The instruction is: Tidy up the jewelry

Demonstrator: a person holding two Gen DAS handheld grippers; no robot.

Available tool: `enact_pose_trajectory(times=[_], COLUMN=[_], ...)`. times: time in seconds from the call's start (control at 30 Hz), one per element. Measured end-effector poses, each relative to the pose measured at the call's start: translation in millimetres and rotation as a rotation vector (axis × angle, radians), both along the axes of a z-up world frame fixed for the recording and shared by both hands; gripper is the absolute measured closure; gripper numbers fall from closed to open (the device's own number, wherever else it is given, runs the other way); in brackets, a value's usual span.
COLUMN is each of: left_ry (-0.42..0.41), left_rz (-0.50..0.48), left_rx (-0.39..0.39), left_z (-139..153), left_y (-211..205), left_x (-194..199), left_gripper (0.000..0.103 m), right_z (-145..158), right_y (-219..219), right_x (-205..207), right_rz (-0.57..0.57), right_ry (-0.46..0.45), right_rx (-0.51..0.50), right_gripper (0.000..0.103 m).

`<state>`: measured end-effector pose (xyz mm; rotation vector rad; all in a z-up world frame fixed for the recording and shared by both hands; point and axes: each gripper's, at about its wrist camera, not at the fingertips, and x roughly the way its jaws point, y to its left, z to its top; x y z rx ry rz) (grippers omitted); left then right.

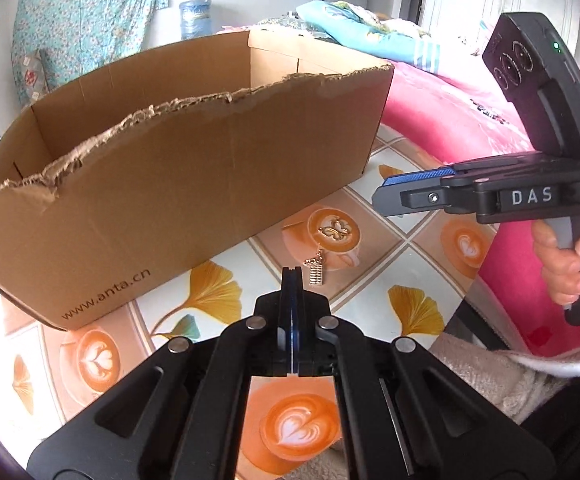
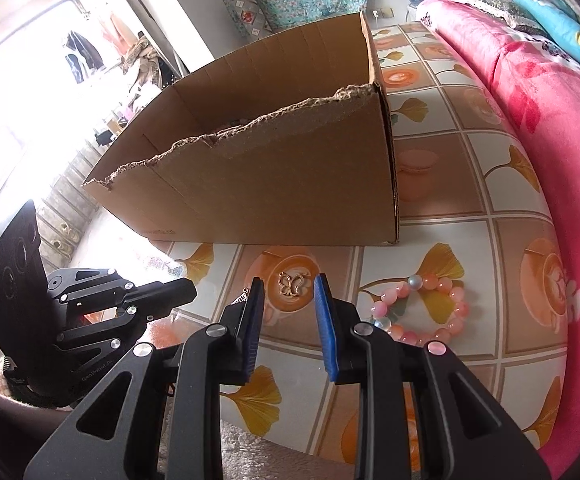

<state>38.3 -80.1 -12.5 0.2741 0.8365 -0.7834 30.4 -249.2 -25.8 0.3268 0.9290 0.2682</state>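
Left tool (image 1: pixel 292 276) pressed together, empty, just before the cardboard box (image 1: pixel 193 184). Right tool (image 2: pixel 290 300) partly spread, empty. Butterfly pendant (image 2: pixel 291 284), gold charm (image 1: pixel 317 270) and bead bracelet (image 2: pixel 422 308) lie on the table (image 2: pixel 470 184) before the box.

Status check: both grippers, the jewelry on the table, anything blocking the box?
Left gripper shut, nothing held. Right gripper open, empty, above butterfly pendant. Pink bead bracelet on tablecloth. Cardboard box unobstructed.

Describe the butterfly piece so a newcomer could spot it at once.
Start at the torn cardboard box on the tiled tablecloth. Just in front of it, on a printed coffee cup, lies the gold butterfly charm. Unlike the pink bead bracelet beside it, it is one small open-work metal outline.
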Motion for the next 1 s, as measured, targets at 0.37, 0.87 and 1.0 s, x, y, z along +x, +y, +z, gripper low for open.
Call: enact_pose_trajectory(times=[0.37,0.87,1.0], left_ry=[0.017,-0.048,-0.046], left_rz=[-0.038,0.009,0.075], left_rx=[0.049,0.050,0.060], left_z=[-15,-3,-4], left_y=[-31,-4,13], left_x=[6,-3,1], left_gripper=[0.083,0.098,0.098], right_z=[1,-2,-4], right_y=[3,0,13], right_x=[-1,-1,0], right_rz=[-0.005,-0.006,0.028], right_ry=[-0.002,-0.003,-0.003], right_rx=[0.003,0.006,-0.057], right_gripper=[0.077,0.077,0.077])
